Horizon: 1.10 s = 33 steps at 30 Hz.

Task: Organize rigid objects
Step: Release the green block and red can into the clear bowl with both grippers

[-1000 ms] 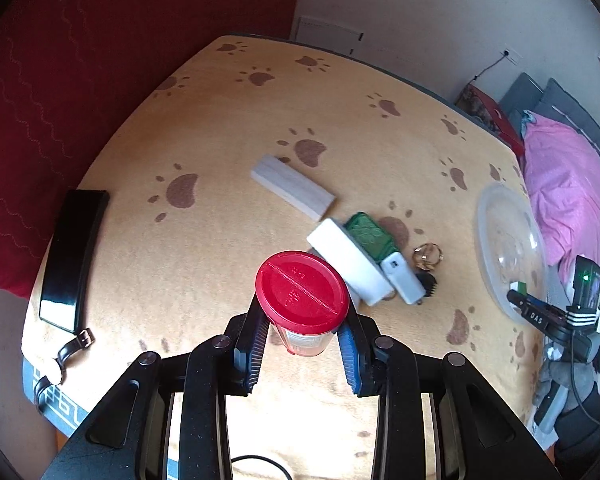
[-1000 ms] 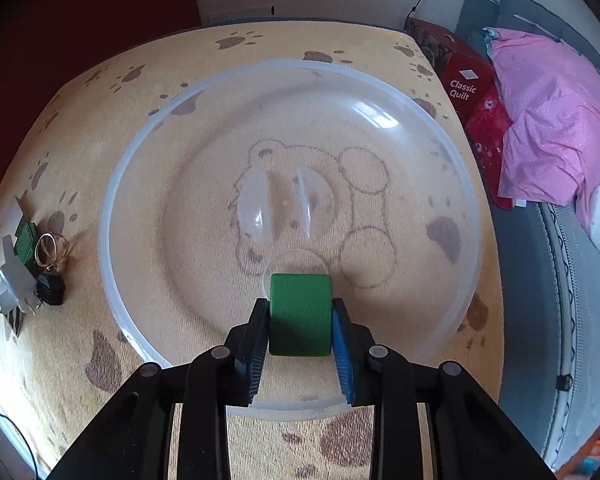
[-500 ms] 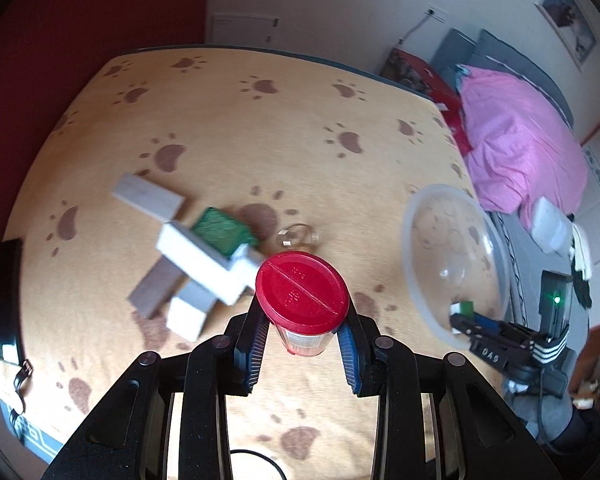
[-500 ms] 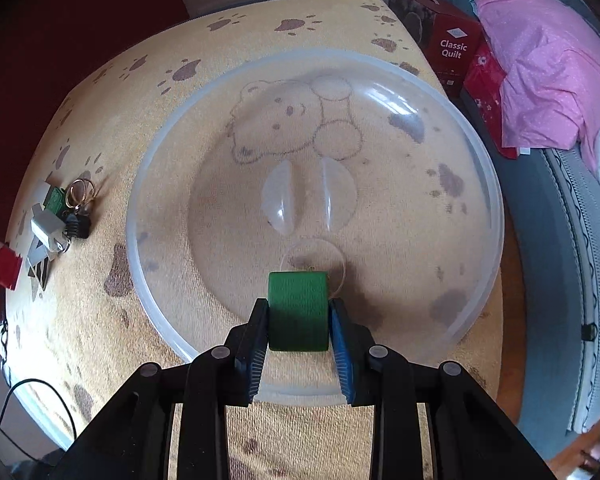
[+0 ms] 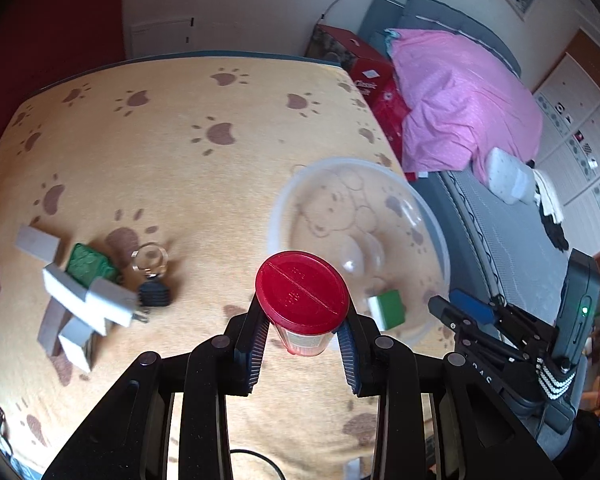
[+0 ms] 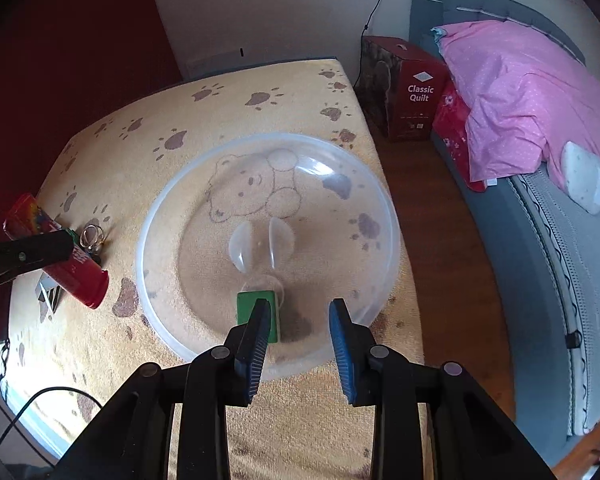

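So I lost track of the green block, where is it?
The green block lies inside the clear bowl near its front rim, just beyond the open right gripper; the left wrist view shows it beside the red-lidded jar.

So you've got one clear bowl [image 6: 204, 184] with one green block [image 5: 388, 307] in it, one red-lidded jar [image 5: 302, 294], roughly five white blocks [image 5: 66, 289] in the pile, one green patterned piece [image 5: 88, 265] and one set of keys [image 5: 152, 280]
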Each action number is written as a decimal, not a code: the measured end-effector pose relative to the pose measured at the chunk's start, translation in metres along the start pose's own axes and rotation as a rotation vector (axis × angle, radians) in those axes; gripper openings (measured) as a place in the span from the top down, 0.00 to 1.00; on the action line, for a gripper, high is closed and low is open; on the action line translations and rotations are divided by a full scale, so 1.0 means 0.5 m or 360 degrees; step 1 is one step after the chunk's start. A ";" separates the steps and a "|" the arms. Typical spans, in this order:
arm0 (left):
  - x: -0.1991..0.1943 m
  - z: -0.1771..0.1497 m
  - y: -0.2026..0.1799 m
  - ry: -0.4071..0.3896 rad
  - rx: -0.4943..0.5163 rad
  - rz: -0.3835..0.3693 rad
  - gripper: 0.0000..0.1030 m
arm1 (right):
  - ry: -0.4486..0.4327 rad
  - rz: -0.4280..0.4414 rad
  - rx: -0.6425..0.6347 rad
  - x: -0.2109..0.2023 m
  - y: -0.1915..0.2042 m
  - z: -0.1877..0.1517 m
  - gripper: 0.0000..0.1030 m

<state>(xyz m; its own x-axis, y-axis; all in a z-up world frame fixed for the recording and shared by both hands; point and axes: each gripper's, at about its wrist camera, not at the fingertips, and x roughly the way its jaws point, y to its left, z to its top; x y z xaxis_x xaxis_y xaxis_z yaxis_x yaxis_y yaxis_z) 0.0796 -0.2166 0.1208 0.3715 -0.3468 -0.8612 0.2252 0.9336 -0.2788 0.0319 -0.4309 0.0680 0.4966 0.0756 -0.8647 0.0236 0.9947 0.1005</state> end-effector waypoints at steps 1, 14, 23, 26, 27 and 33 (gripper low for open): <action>0.005 0.001 -0.009 0.0007 0.0008 -0.0013 0.68 | -0.0002 -0.0002 0.0009 -0.002 -0.005 -0.002 0.68; 0.076 0.004 -0.059 0.0117 -0.0026 -0.0070 0.39 | -0.0003 -0.0001 0.0084 -0.005 -0.051 -0.017 0.68; 0.065 -0.012 -0.017 0.0104 -0.0055 0.0052 0.39 | 0.0021 0.0043 0.0071 0.009 -0.026 -0.013 0.68; 0.061 -0.016 0.000 0.0104 -0.0081 0.0068 0.39 | 0.0025 0.0057 0.0047 0.009 -0.010 -0.011 0.68; 0.059 -0.018 0.007 0.0104 -0.0094 0.0072 0.39 | 0.0032 0.0066 0.0035 0.010 -0.004 -0.010 0.68; 0.048 -0.031 0.055 0.0109 -0.0172 0.0102 0.39 | 0.0087 0.0088 -0.0036 0.017 0.034 -0.021 0.68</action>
<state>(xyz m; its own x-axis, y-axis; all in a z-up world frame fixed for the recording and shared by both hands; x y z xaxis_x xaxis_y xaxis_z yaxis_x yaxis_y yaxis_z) 0.0807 -0.1980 0.0859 0.3188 -0.2829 -0.9046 0.1034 0.9591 -0.2635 0.0276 -0.4127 0.0571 0.4487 0.1335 -0.8836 -0.0225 0.9901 0.1382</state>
